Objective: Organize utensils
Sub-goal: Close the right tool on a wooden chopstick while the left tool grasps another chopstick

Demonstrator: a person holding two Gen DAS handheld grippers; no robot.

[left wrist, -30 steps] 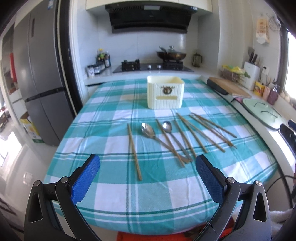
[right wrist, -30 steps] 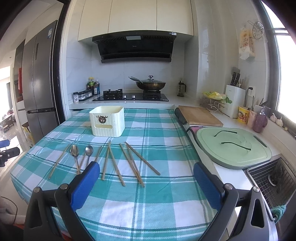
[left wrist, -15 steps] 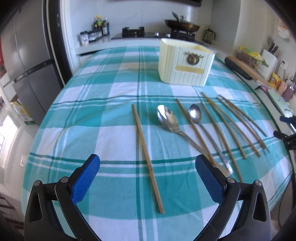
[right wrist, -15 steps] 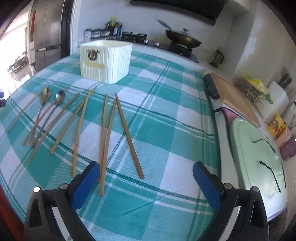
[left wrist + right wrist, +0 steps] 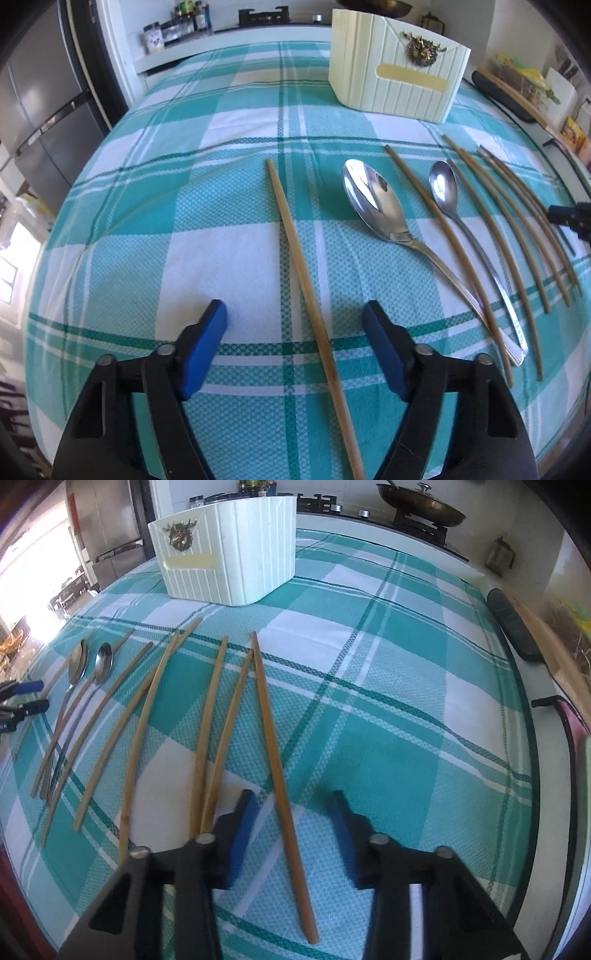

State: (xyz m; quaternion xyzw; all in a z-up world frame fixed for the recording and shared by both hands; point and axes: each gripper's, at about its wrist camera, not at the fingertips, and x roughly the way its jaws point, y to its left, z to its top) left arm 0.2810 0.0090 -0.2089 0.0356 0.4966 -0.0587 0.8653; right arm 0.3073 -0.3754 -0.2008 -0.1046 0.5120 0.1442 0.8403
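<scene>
Cloth: teal-and-white checked tablecloth (image 5: 221,221) covers the whole table; it bears all the utensils.
Room: kitchen; a hob with a lidded wok (image 5: 421,506) stands on the counter beyond the holder, a grey refrigerator (image 5: 33,110) to the holder's left in the left wrist view, a wooden cutting board (image 5: 554,646) on the counter to its right.
Landmark: cream ribbed utensil holder (image 5: 395,70), upright on the cloth, a metal emblem on its front face.
Leftmost chopstick (image 5: 306,288): lies apart from the other utensils, in front of the holder and to its left; long axis runs from the camera toward the holder's side of the table.
Large spoon (image 5: 373,203): in front of the holder, bowl end toward it, handle toward the camera.
Small spoon (image 5: 443,188): just right of the large spoon, same heading; one chopstick lies between them.
Rightmost chopstick (image 5: 280,738): long axis points toward the holder; two more lie just left of it.
Left gripper (image 5: 295,321): jaws wide apart, one each side of the leftmost chopstick, gripping nothing; contact with the cloth cannot be told.
Right gripper (image 5: 291,808): jaws moderately apart astride the rightmost chopstick, not closed on it.
</scene>
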